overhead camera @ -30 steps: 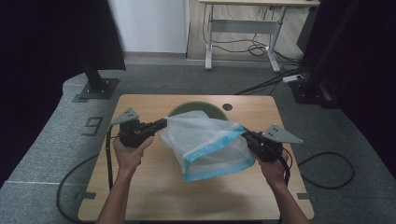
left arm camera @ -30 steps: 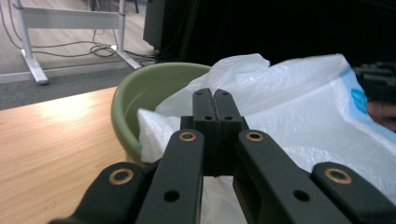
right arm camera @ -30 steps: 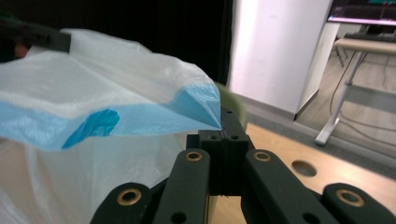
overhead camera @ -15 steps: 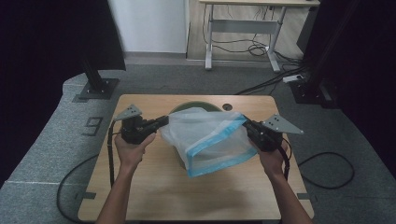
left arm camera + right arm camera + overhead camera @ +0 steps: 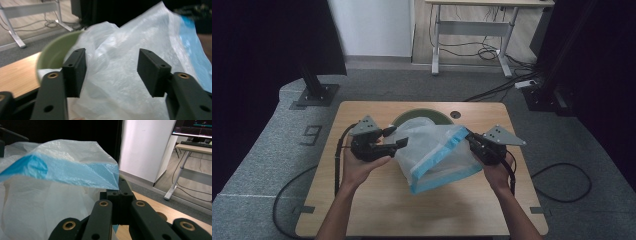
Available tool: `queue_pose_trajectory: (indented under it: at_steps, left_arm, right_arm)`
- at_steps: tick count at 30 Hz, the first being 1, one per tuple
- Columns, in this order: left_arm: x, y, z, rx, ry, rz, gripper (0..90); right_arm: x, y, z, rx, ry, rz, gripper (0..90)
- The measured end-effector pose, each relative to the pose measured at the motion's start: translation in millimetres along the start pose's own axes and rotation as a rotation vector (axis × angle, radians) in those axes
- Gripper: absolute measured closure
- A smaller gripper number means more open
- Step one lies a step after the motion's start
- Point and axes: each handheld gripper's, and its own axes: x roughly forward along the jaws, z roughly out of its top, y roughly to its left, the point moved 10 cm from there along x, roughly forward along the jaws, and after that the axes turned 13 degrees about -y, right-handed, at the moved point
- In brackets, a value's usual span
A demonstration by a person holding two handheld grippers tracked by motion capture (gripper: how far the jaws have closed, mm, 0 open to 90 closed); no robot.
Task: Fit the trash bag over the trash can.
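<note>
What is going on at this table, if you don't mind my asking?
A person is handling a clear plastic bag with a blue edge, using a hand-held gripper in each hand. The right hand-held gripper is shut on the bag's blue corner and holds it up. The left hand-held gripper is open, its jaws spread at the bag's other side without pinching it. A green bowl sits on the wooden table just behind the bag.

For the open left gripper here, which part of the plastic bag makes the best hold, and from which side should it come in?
The left gripper should take the plastic bag at its blue-banded rim on the near-left side, coming in from the left. That edge is flatter and doubled, while the clear film bulges and would likely slip. The right gripper is already shut on the rim's opposite corner, over the green bowl.
</note>
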Motion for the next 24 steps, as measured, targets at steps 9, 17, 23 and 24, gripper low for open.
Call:
queue_pose_trajectory:
  at_steps: [9, 17, 23, 24]
  left_arm:
    - [24.3, -11.7, -22.8, 0.052, 0.111, 0.007, 44.4]
    - [13.0, -17.4, -11.3, 0.056, 0.039, 0.006, 42.0]
    - [3.4, -18.7, -7.8, 0.026, 0.007, -0.024, 41.4]
    - [2.9, -19.3, -8.4, 0.030, 0.012, -0.025, 41.2]
  right_arm:
    - [-0.5, 7.6, -5.8, 0.006, 0.008, 0.020, 88.7]
    - [-3.0, 3.1, -8.6, 0.015, 0.015, 0.009, 88.7]
    - [-4.3, -0.7, -12.4, 0.025, 0.024, -0.001, 88.7]
    - [-4.2, -1.2, -13.0, 0.027, 0.026, -0.002, 88.7]
